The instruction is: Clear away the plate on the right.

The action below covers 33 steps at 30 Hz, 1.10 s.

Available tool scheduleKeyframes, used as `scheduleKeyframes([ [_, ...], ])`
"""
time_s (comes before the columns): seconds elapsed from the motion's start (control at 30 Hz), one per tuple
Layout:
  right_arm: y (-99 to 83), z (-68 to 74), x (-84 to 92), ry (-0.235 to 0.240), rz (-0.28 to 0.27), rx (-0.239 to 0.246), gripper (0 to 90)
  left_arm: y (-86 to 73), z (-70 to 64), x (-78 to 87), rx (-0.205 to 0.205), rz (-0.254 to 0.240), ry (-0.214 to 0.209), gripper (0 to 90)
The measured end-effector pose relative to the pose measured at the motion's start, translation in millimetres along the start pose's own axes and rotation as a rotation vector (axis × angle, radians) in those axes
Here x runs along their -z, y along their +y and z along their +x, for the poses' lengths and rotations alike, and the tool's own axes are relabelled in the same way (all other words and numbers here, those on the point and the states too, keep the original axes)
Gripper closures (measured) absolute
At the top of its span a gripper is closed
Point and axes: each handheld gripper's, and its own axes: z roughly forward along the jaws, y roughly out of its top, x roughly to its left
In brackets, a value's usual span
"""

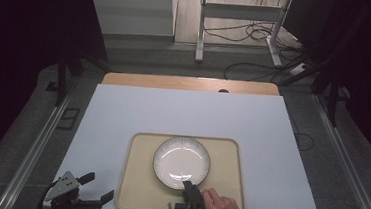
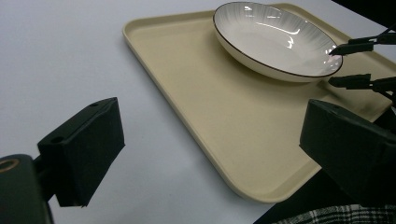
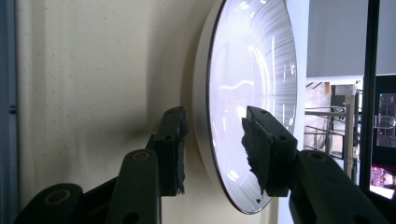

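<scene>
A white plate (image 1: 181,163) with a dark rim lies on a beige tray (image 1: 137,181) near the table's front edge. My right gripper (image 1: 188,186) reaches the plate's near rim from below, held by a hand (image 1: 221,206). In the right gripper view the plate (image 3: 252,93) stands edge-on between the jaws of my right gripper (image 3: 212,126). One jaw is on the tray (image 3: 93,70) side and one over the plate's inner face, with gaps on both sides, so it is open. My left gripper (image 1: 97,188) hovers open and empty left of the tray. From my left gripper (image 2: 210,154) I see the tray (image 2: 210,107), the plate (image 2: 275,37) and the right gripper (image 2: 337,65).
A white sheet (image 1: 187,114) covers the table, with a wooden strip (image 1: 190,83) along its far edge. Behind the table, the floor holds cables (image 1: 249,32) and metal desk legs (image 1: 201,30). Metal rails run along both sides of the table.
</scene>
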Motion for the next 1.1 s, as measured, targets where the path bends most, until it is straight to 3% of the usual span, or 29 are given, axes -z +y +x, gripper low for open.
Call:
scheduleKeyframes([
  [0.43, -4.7, -6.6, 7.2, 0.011, -0.045, -0.061, 56.6, 0.0, 0.1, -0.1, 0.001, 0.0, 0.0, 6.2],
  [1.1, -16.4, -21.3, 14.0, 0.041, -0.069, -0.162, 52.5, 0.0, 0.2, -0.1, 0.003, 0.0, 0.0, 6.2],
])
